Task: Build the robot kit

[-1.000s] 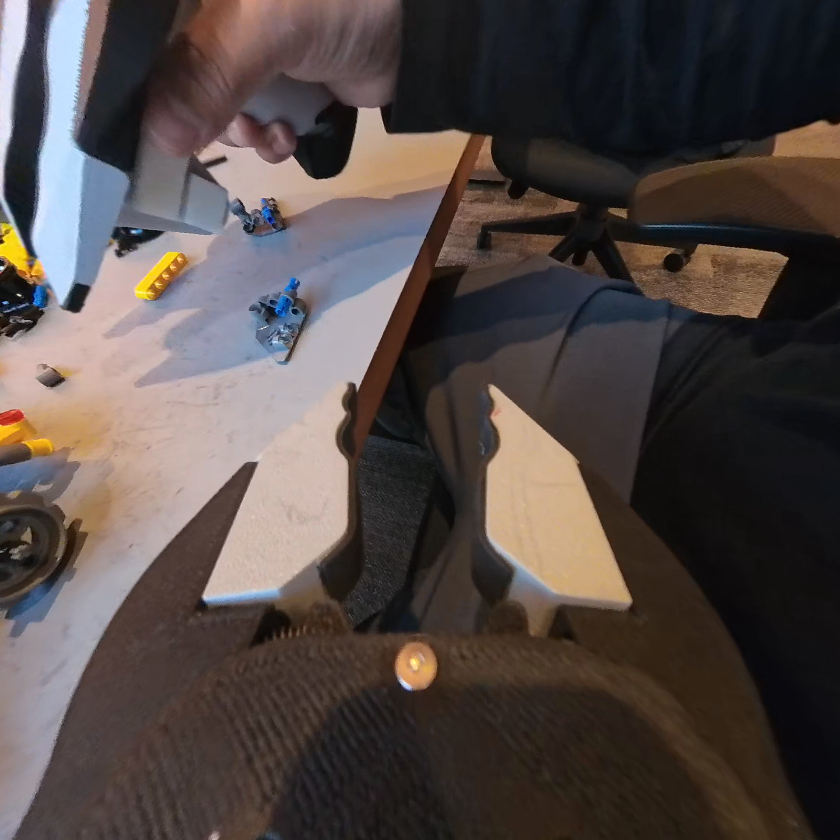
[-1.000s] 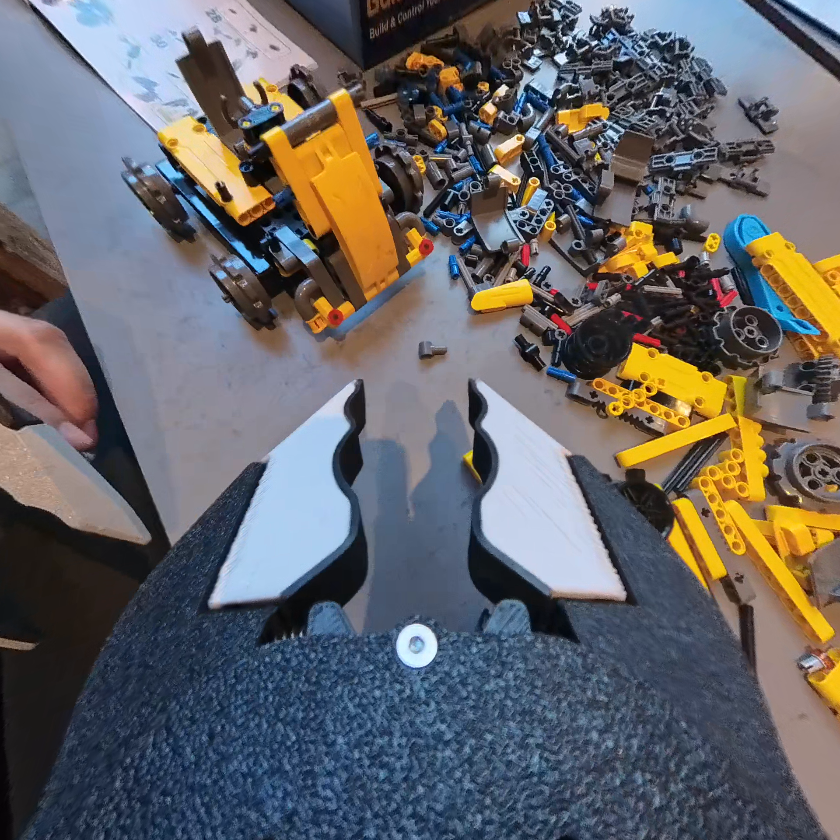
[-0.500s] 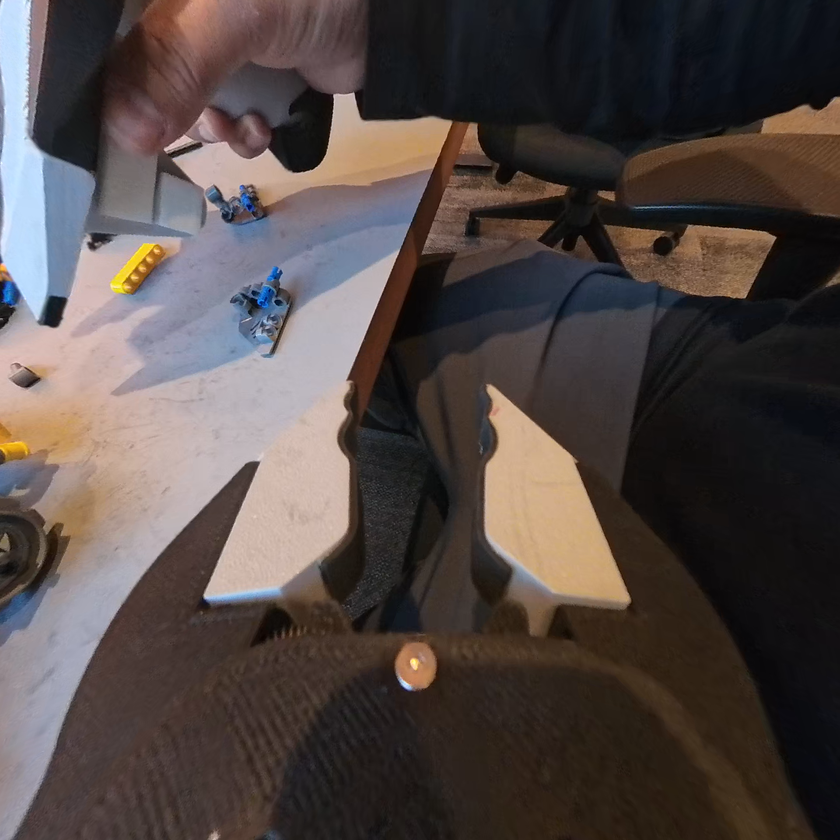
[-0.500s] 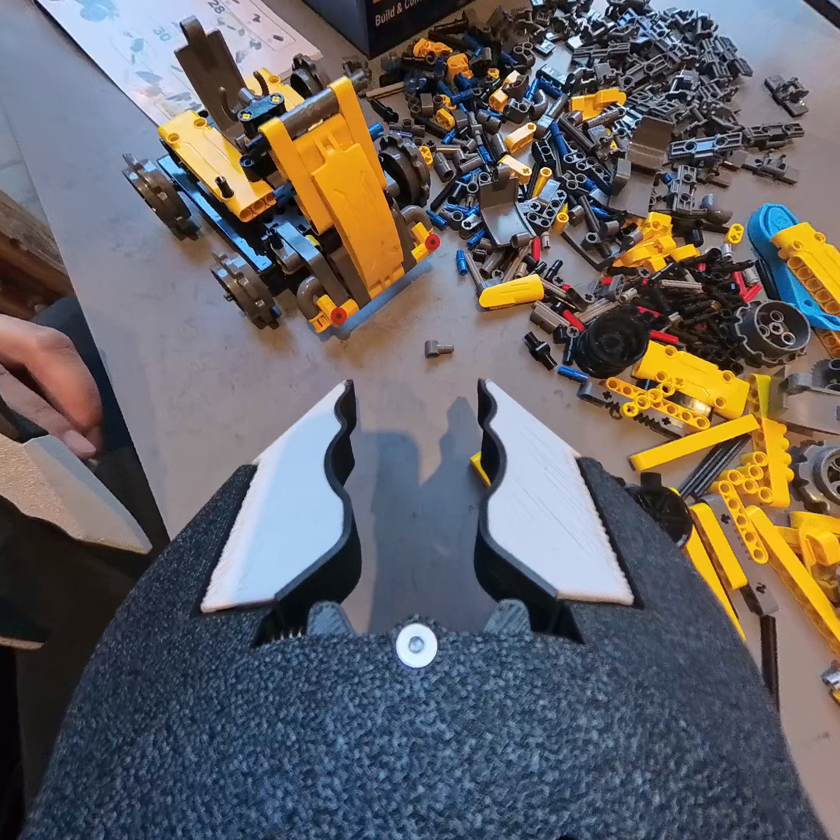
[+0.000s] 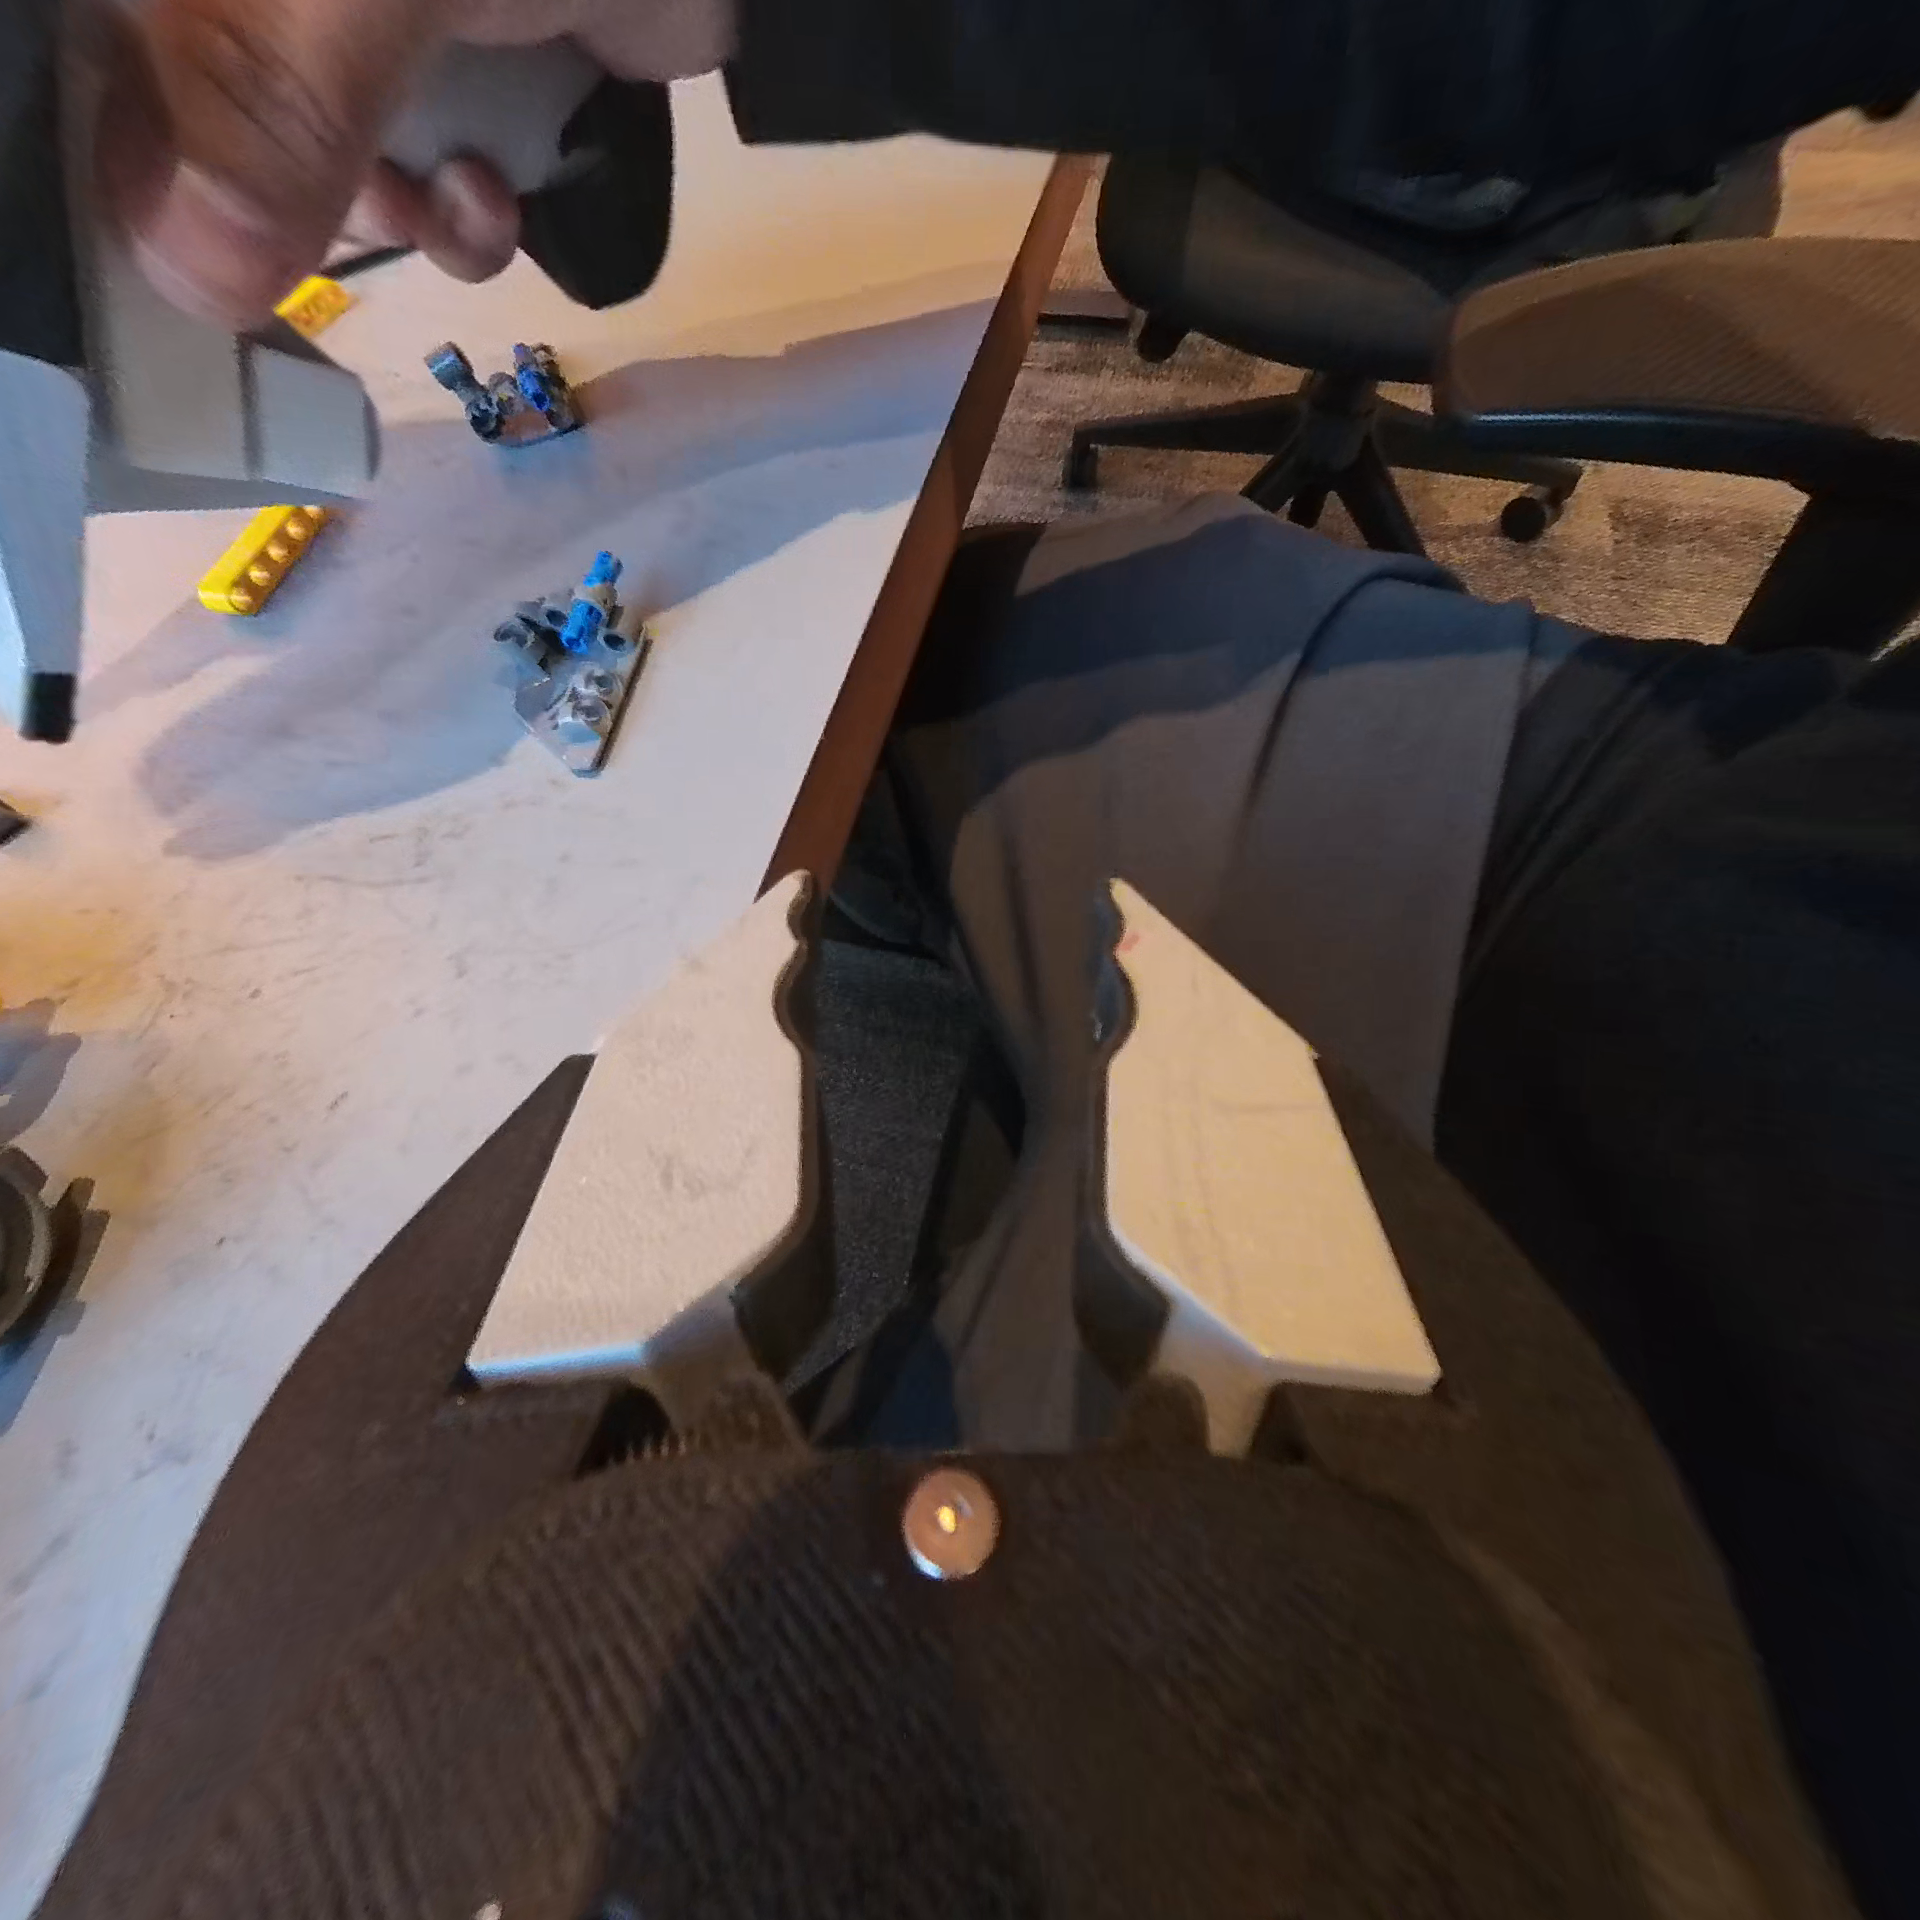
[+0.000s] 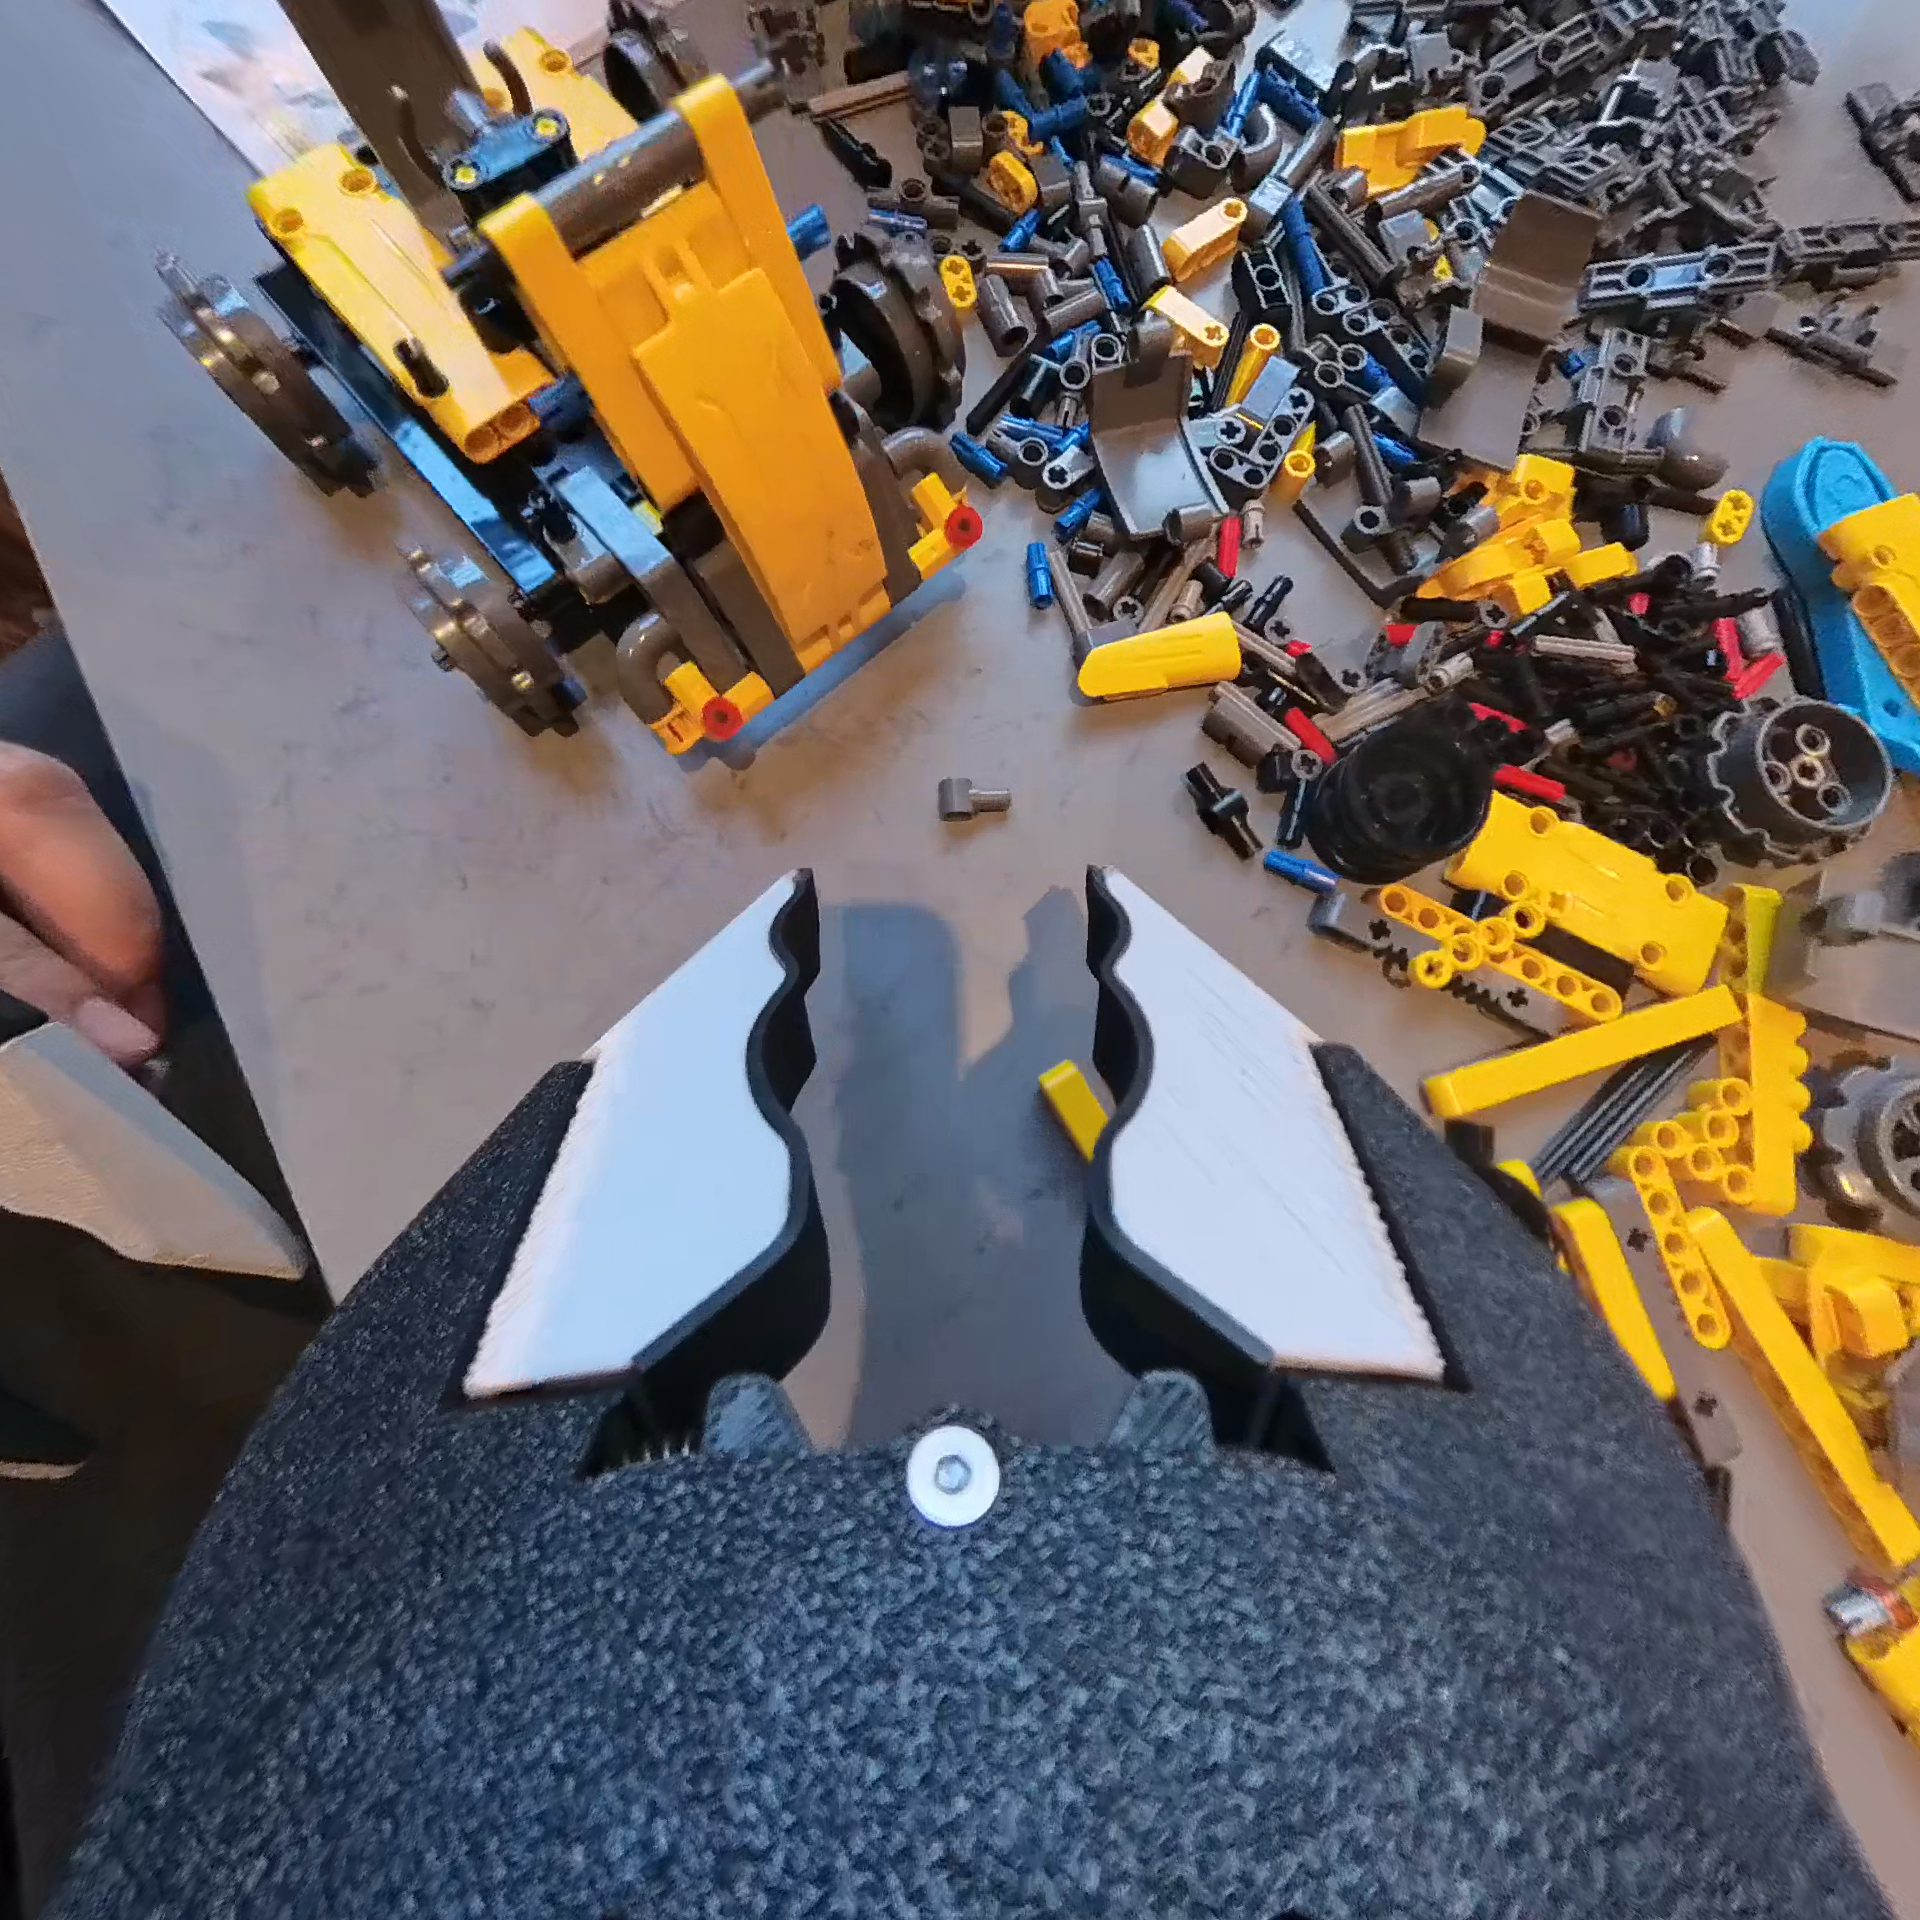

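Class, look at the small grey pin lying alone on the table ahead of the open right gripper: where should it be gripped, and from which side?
Probably across the thicker head of the small grey pin, coming from above with the right gripper. It lies flat on the table with bare surface all round, and the head is wider than the thin stem.

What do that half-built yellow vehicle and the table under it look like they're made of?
Half-built yellow vehicle: looks like moulded hard plastic; its yellow panels are smooth with a slight sheen, crisp edges and round pin holes, like the loose pieces beside it. Table: grey, matt, faintly scuffed top, likely laminate; the left view shows a brown, wood-like edge, so perhaps board underneath.
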Action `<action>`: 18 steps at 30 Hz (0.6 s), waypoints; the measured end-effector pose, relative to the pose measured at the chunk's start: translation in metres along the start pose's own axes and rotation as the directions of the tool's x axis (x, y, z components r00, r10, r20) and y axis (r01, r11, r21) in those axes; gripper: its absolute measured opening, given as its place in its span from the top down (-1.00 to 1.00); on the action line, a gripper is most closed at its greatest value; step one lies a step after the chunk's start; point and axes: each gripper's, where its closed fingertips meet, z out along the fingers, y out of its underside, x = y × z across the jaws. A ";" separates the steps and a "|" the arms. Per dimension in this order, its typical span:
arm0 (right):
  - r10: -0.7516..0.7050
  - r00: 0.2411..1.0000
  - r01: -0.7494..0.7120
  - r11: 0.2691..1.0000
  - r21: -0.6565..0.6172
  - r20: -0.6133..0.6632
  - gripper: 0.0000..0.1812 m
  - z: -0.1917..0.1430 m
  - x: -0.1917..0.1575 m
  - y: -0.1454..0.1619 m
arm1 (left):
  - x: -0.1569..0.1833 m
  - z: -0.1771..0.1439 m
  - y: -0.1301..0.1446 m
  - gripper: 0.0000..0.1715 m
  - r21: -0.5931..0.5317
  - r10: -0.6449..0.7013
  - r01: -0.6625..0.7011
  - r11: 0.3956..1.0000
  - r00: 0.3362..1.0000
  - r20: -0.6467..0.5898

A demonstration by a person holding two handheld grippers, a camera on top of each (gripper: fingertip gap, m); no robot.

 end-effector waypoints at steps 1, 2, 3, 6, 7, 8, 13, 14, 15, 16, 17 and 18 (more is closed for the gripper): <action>-0.002 1.000 0.002 1.000 -0.006 0.010 0.45 0.002 0.001 -0.002 | 0.000 0.000 -0.001 0.42 0.002 0.000 0.000 1.000 1.000 -0.001; -0.007 1.000 0.007 1.000 -0.016 0.014 0.47 0.004 0.002 -0.003 | 0.001 0.000 0.000 0.43 0.000 0.002 -0.002 1.000 1.000 -0.001; -0.015 1.000 0.015 0.999 -0.030 0.018 0.49 0.008 0.003 -0.004 | 0.001 0.001 0.000 0.44 -0.004 0.002 -0.002 1.000 1.000 -0.002; -0.046 0.998 0.048 0.997 -0.061 0.038 0.50 0.019 0.001 -0.006 | 0.002 0.001 0.002 0.48 -0.016 -0.008 0.008 1.000 1.000 -0.011; -0.059 0.997 0.062 0.996 -0.065 0.044 0.55 0.022 0.000 -0.007 | 0.001 0.001 0.002 0.48 -0.016 -0.014 0.014 1.000 1.000 -0.013; -0.069 0.997 0.072 0.995 -0.071 0.046 0.57 0.026 0.000 -0.008 | 0.001 0.000 0.002 0.48 -0.014 -0.020 0.020 1.000 1.000 -0.016; -0.026 0.997 0.034 0.992 -0.122 0.073 0.72 0.037 0.006 -0.003 | -0.001 -0.003 -0.001 0.49 -0.003 -0.019 0.019 1.000 1.000 -0.013; -0.003 0.996 0.013 0.993 -0.121 0.085 0.73 0.036 0.005 -0.002 | -0.002 -0.004 -0.001 0.48 -0.002 -0.017 0.017 1.000 1.000 -0.010; 0.017 0.995 -0.007 0.993 -0.115 0.093 0.77 0.036 0.005 -0.003 | -0.002 -0.004 -0.001 0.49 -0.001 -0.017 0.017 1.000 1.000 -0.010; 0.035 0.995 -0.024 0.993 -0.118 0.091 0.80 0.036 0.006 -0.002 | -0.002 -0.004 -0.001 0.49 0.000 -0.020 0.020 1.000 1.000 -0.011; 0.045 0.995 -0.034 0.991 -0.127 0.086 0.82 0.037 0.008 0.000 | -0.003 -0.005 -0.001 0.49 0.001 -0.022 0.022 1.000 1.000 -0.013; 0.046 0.995 -0.035 0.992 -0.121 0.092 0.83 0.037 0.007 0.000 | -0.003 -0.005 -0.001 0.49 0.002 -0.023 0.023 1.000 1.000 -0.014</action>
